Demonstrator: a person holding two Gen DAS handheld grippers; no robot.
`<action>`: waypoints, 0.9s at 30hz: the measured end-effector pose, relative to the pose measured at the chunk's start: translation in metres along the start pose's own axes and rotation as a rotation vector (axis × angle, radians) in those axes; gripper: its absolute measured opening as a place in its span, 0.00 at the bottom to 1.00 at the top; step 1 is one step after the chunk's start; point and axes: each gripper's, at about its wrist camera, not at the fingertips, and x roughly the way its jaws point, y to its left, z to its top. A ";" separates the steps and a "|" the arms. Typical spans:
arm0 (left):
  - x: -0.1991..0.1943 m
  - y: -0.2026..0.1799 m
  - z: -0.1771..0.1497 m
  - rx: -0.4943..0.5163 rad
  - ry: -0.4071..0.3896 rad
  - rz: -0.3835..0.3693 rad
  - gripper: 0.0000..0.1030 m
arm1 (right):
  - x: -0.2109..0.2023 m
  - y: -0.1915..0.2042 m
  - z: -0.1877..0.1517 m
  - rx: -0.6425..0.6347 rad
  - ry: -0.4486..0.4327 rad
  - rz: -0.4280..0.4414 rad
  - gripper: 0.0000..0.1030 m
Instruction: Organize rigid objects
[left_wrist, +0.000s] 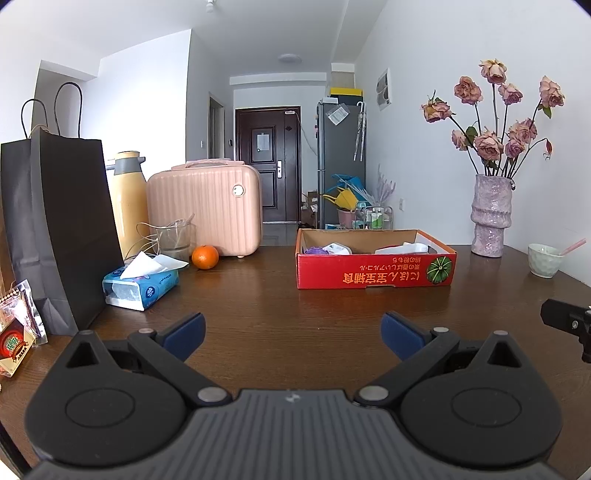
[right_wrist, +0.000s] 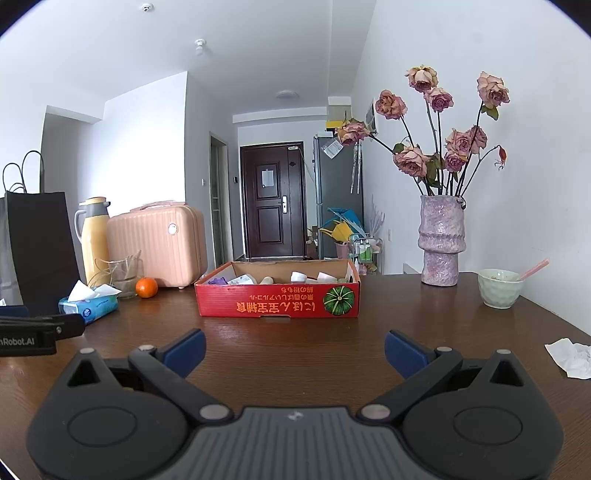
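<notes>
Dark wood table (left_wrist: 280, 295) in a small flat, hallway and door behind. I've got both grippers low over the near edge. Left gripper (left_wrist: 293, 330) spread wide, nothing in it; right gripper (right_wrist: 295, 349) likewise released and empty.

Task items sit in the red cardboard box (right_wrist: 279, 301), straight ahead of the right gripper, ahead and to the right of the left one. Inside I make out small white containers (right_wrist: 298, 276) and something purple (left_wrist: 314, 250); the rest is hidden by the box wall. They look light, hard and probably smooth plastic, so I'd pinch each across its body from above, not by a lid.

Around: orange (left_wrist: 205, 256), tissue pack (left_wrist: 140, 286), glass cup (left_wrist: 175, 240), pink case (left_wrist: 205, 208), thermos (left_wrist: 127, 199) and black paper bag (left_wrist: 55, 229) off to the left. Vase of dried roses (right_wrist: 441, 240) and green bowl (right_wrist: 498, 288) to the right, both fragile. Crumpled tissue (right_wrist: 570, 358) near right. The box's near wall is the main obstacle; path to it looks open.
</notes>
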 end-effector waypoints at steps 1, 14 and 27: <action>0.000 0.000 0.000 0.000 0.001 0.001 1.00 | 0.000 0.000 0.000 0.000 0.000 0.000 1.00; -0.002 0.001 -0.001 0.000 0.001 -0.002 1.00 | 0.001 0.001 0.000 -0.002 0.001 0.000 1.00; -0.003 0.001 -0.003 -0.002 0.006 -0.002 1.00 | 0.002 0.006 -0.003 -0.007 0.009 0.002 1.00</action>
